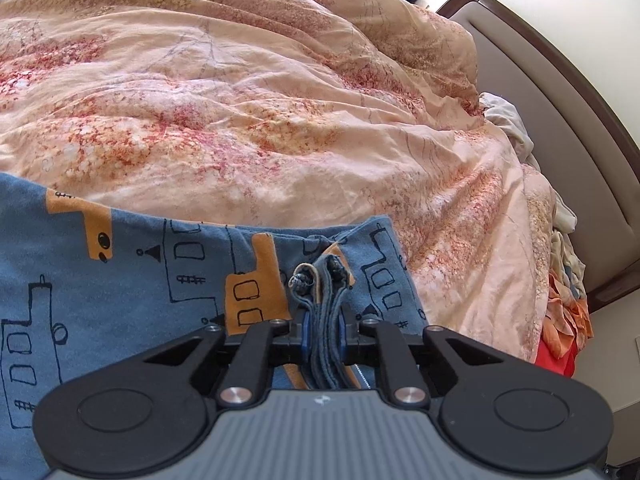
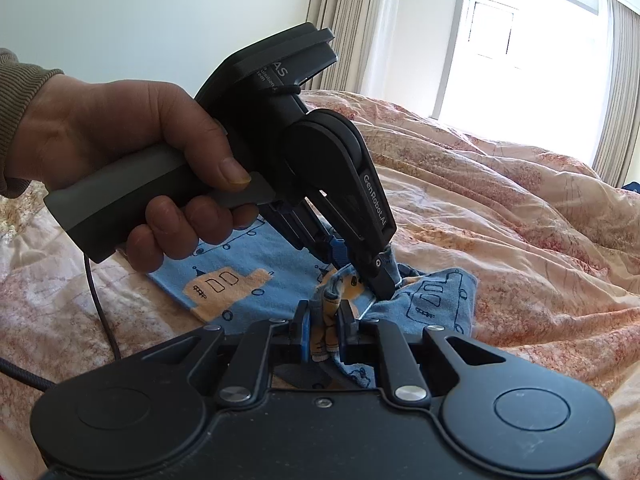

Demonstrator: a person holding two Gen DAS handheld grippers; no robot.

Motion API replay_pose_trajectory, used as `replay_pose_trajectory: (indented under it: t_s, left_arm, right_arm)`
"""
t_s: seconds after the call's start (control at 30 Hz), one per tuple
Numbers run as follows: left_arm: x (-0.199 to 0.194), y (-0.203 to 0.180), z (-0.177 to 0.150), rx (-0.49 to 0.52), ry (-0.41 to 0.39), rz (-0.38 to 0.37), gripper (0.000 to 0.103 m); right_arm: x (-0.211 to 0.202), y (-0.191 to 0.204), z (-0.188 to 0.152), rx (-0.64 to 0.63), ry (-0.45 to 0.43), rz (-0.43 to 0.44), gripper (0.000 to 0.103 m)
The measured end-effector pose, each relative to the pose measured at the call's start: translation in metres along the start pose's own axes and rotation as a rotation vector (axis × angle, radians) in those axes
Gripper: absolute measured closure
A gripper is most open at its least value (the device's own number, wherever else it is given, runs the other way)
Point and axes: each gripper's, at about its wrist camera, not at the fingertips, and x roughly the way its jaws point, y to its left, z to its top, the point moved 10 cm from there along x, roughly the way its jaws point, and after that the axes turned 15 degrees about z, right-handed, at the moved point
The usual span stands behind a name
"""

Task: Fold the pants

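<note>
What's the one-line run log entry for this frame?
step: fold pants | left gripper: shut on pants | right gripper: shut on pants | surface: floral duvet | status: both hold bunched edge, fold not yet made

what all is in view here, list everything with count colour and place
pants: one, blue with orange and black house print, on the duvet, bunched edge in both grippers
duvet: one, peach floral, covering the bed
headboard: one, beige with brown frame, right in left view
clothes pile: white, orange, red, by the headboard
curtains: beige, beside the window
cable: one, dark, on the duvet
left gripper: black, shut on pants
right gripper: black, shut on pants
hand: one, holding left gripper's handle
</note>
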Motion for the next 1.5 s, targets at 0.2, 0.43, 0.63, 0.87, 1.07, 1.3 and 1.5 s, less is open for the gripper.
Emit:
replay_pose_trajectory:
  t_s: [0.2,0.43,0.63,0.87,1.07,1.3,1.5]
  left_arm:
    - [-0.020,0.021,0.009,-0.024,-0.049,0.006,0.090]
    - [-0.044,0.065,0.019,-0.089,-0.090,0.025,0.091]
    - [-0.056,0.112,0.018,-0.134,-0.107,0.089,0.091]
    - [-0.050,0.160,0.003,-0.185,-0.086,0.140,0.091]
    - [-0.047,0.174,-0.007,-0.176,-0.082,0.169,0.078]
    - [-0.073,0.185,-0.011,-0.170,-0.123,0.190,0.068]
    - [-0.079,0.164,-0.037,-0.026,-0.130,0.264,0.061]
  right_arm:
    - [0.005,0.009,0.017,0.004,-0.023,0.025,0.089]
    - [0.030,0.034,0.046,-0.010,-0.051,0.089,0.089]
    - [0.062,0.062,0.062,-0.028,-0.048,0.153,0.089]
    - [0.102,0.091,0.069,-0.029,-0.009,0.216,0.089]
    - [0.125,0.103,0.058,0.011,0.046,0.273,0.079]
    - [0.072,0.077,0.061,0.069,-0.019,0.324,0.040]
    - [0.060,-0.004,0.060,0.084,-0.025,0.235,0.035]
